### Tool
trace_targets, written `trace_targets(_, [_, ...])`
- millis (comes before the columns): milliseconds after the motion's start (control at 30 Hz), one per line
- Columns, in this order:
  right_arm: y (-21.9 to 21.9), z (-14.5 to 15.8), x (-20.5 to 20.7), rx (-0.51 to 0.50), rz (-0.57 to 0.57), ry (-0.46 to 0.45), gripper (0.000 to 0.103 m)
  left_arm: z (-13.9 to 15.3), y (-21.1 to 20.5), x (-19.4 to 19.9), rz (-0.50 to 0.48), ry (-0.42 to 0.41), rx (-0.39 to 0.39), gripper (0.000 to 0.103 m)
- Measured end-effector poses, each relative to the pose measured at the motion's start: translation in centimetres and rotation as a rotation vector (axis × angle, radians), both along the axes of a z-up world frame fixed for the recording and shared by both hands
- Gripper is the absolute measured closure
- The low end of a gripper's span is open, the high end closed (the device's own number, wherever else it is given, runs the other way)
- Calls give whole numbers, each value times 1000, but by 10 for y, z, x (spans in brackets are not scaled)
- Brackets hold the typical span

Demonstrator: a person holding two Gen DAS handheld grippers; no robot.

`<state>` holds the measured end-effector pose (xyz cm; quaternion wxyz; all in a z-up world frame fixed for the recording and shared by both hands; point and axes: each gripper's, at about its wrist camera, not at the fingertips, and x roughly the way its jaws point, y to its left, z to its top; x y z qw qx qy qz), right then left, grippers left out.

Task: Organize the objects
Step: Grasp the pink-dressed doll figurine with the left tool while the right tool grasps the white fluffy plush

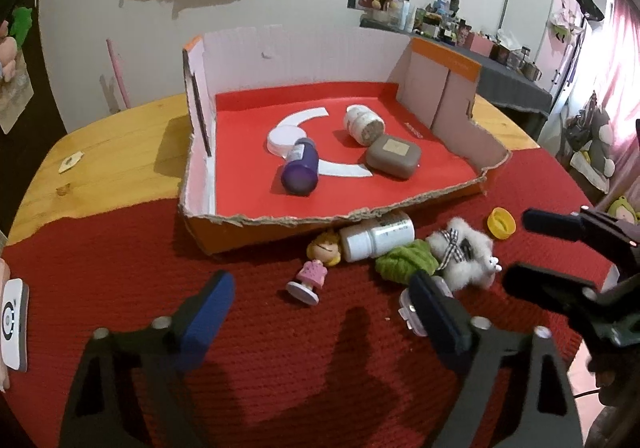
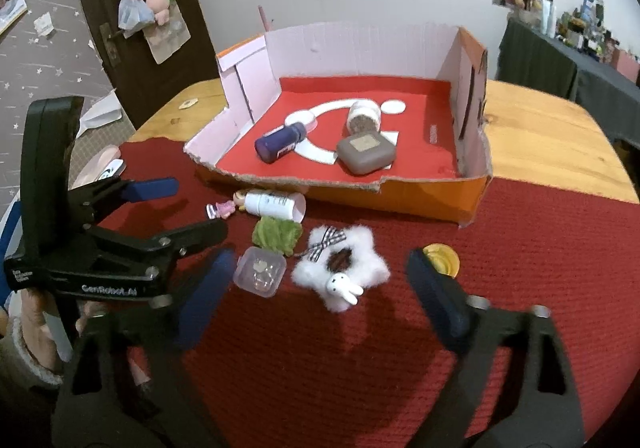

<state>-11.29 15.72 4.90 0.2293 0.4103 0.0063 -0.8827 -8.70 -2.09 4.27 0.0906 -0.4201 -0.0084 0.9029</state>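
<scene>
Red-lined box (image 2: 472, 192) on the desk holds three items; doll (image 1: 316, 268), white bottle (image 1: 376, 238), green cloth (image 2: 276, 234), plush star (image 2: 340, 268) remain outside. Left gripper (image 1: 320, 308) and right gripper (image 2: 320, 288): jaws spread, empty.

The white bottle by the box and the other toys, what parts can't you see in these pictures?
- White bottle: left wrist view, its far end is tucked under the torn box edge.
- Clear case: left wrist view, mostly hidden behind the left gripper finger.
- Yellow cap: right wrist view, partly hidden by the right gripper finger.
- Bottle label print: too small and blurred in both views.
</scene>
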Motion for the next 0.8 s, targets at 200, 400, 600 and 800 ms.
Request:
trace_targets(200, [-1,-11,-1,20,2,-25,42,-5,-4,-4,6,-20,11,33])
trace_targets(400, [2,-21,-3,38,-12,-38,42,-11,-9,-10,13,-45,15,41])
trace_targets(600, [3,-28,-4,55,-18,-53,42,-18,-10,-15,13,-62,13,43])
trace_targets(800, [2,-35,-6,72,-19,-63,42,-21,-11,-19,10,-68,9,47])
